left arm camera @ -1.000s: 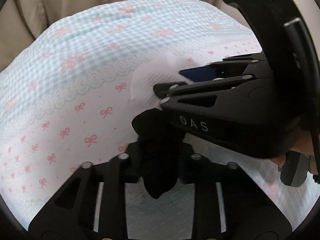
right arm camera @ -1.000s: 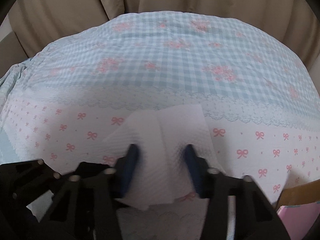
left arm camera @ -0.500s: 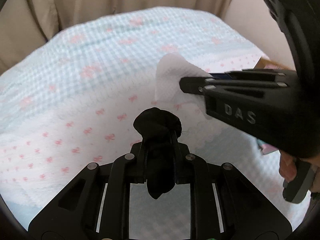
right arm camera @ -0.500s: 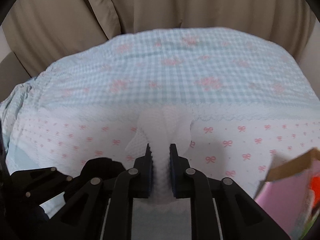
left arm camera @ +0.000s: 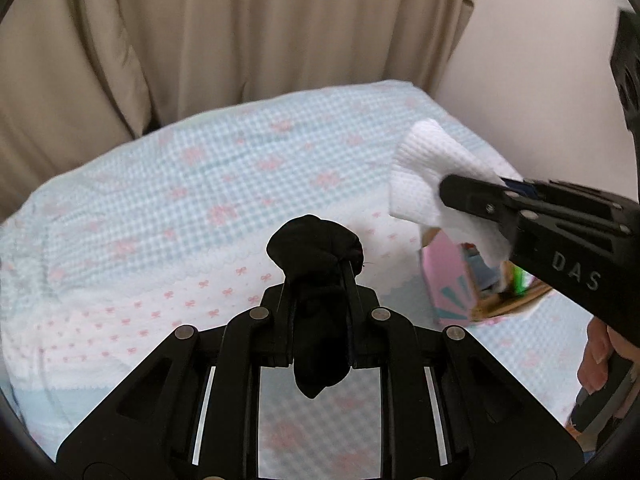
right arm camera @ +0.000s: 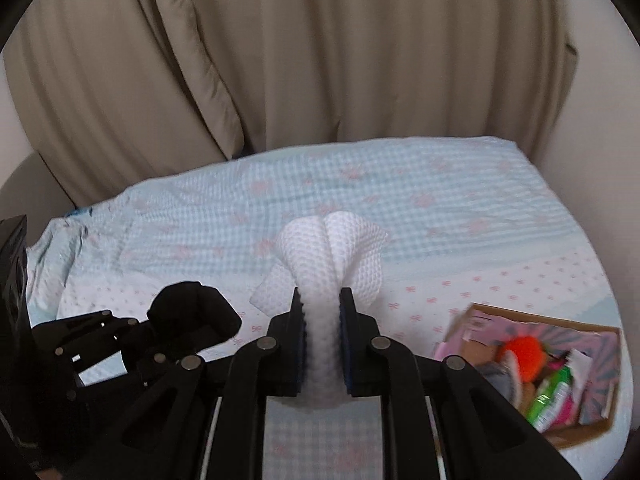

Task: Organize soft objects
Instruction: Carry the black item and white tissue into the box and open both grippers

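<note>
My left gripper (left arm camera: 318,280) is shut on a black sock (left arm camera: 316,256), held above the bed; the sock bulges past the tips and hangs down behind them. It also shows in the right wrist view (right arm camera: 192,316), at the left. My right gripper (right arm camera: 322,304) is shut on a white waffle-textured cloth (right arm camera: 332,248), bunched between the blue pads and lifted off the bed. In the left wrist view the cloth (left arm camera: 432,184) hangs from the right gripper at the right, above a cardboard box.
The bed (right arm camera: 440,184) has a blue gingham and pink-bow cover. An open cardboard box (right arm camera: 532,364) with pink lining and several colourful items sits on the bed at the right, also in the left wrist view (left arm camera: 472,280). Beige curtains (right arm camera: 320,60) hang behind; a wall is at right.
My right gripper has closed on the white cloth and lifted it off the bed. Both grippers have risen and pulled back; the box has come into view at the right.
</note>
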Demonstrator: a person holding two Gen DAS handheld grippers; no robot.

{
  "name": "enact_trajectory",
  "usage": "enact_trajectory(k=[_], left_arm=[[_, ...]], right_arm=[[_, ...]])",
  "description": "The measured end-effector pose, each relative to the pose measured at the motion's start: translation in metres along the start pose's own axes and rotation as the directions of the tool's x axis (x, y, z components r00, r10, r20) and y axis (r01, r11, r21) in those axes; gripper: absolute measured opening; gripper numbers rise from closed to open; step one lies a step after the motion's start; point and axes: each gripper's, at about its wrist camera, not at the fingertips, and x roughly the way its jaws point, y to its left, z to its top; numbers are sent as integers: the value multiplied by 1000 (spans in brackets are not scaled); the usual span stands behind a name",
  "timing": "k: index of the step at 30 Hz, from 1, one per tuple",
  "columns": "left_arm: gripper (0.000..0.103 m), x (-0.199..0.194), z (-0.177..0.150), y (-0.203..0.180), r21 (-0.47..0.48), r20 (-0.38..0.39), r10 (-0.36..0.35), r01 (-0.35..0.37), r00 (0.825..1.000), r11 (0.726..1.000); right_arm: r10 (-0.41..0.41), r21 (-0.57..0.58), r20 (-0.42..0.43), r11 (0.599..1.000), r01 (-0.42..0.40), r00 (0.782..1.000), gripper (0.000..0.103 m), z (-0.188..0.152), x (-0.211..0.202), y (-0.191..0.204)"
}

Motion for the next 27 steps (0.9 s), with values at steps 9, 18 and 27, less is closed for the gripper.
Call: enact_trajectory(k=[9, 18, 27], left_arm=[[15, -66, 27, -73, 40, 30, -34, 33, 999, 999], [15, -78, 34, -163, 21, 11, -42, 41, 999, 999], [15, -26, 31, -236, -17, -69, -36, 35, 997, 999]], right_arm=[[-68, 72, 41, 995, 65, 997, 13, -4, -102, -41], [-122, 161, 43, 980, 113, 992, 13, -20, -176, -126], [-125, 189, -14, 974, 126, 992, 13, -34, -178, -215]])
